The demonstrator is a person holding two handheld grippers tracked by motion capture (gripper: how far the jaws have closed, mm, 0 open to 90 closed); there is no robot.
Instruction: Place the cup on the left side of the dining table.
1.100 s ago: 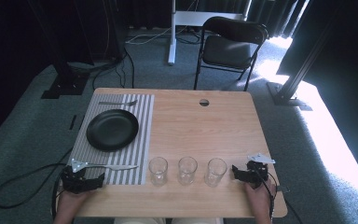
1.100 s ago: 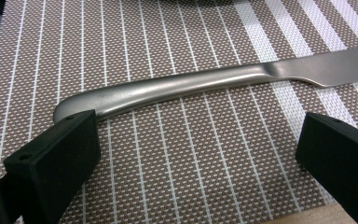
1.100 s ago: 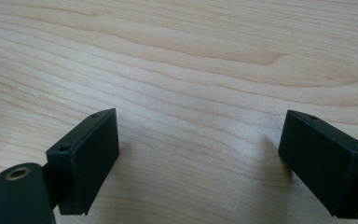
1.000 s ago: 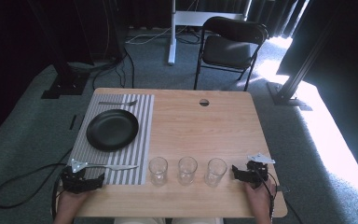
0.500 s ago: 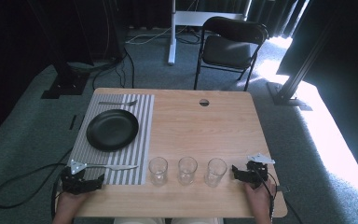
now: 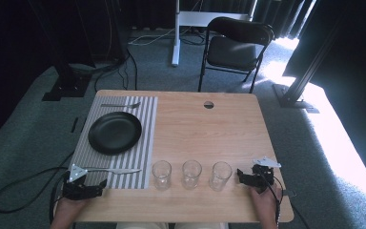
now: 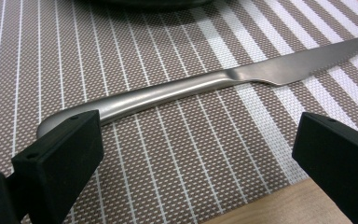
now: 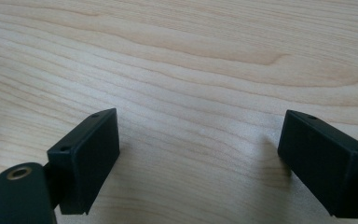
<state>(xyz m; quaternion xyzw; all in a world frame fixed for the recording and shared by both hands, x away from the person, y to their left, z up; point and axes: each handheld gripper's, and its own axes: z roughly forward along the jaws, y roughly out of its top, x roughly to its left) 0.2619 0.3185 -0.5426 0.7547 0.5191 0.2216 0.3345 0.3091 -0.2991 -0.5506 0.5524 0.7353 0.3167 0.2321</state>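
My left tool (image 7: 191, 163) is wide open just behind the knife (image 7: 205, 86), which lies sideways on the striped mat (image 7: 168, 154) near the surface's front left corner, while my right tool (image 8: 200, 158) waits open too.

No text, label, brand, number or sign can be read anywhere.

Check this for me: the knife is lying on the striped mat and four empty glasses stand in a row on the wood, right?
Not quite: the high view shows three glasses in the row, not four. The knife does lie on the striped mat, and the glasses stand on the bare wood.
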